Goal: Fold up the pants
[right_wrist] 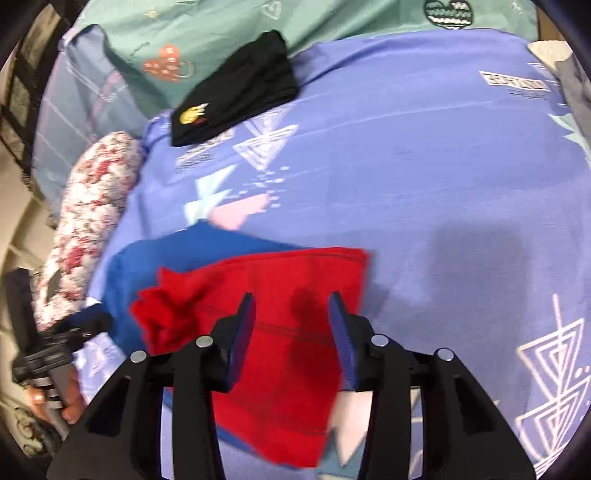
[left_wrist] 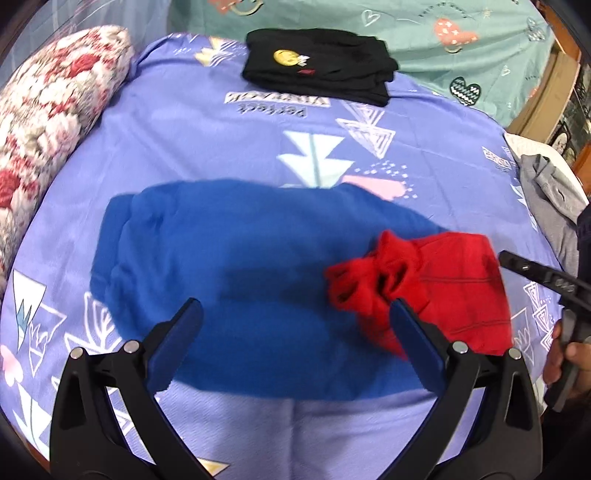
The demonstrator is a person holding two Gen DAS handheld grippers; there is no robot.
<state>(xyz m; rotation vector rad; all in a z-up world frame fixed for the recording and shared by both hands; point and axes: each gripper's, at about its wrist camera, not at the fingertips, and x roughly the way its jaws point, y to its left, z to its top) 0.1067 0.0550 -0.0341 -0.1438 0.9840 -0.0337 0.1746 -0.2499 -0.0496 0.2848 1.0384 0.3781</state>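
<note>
Blue pants [left_wrist: 221, 251] lie folded flat on the purple bedsheet [left_wrist: 207, 147]. A red cloth [left_wrist: 454, 280] rests on their right end, bunched at its left edge; I cannot tell if it belongs to the same garment. My left gripper [left_wrist: 295, 306] hovers open over the blue fabric, with its right fingertip in front of the red bunch. In the right wrist view my right gripper [right_wrist: 291, 297] stands partly open above the flat red cloth [right_wrist: 280, 280], with nothing pinched between its pads. The blue pants [right_wrist: 122, 273] show to the left of it.
Black folded clothes [left_wrist: 317, 70] lie at the far side of the sheet. A floral pillow [left_wrist: 48, 122] borders the left. Grey clothing [left_wrist: 550, 199] sits at the right edge, and a teal sheet [left_wrist: 443, 33] lies beyond. A hand [left_wrist: 569, 362] holds the right gripper's handle.
</note>
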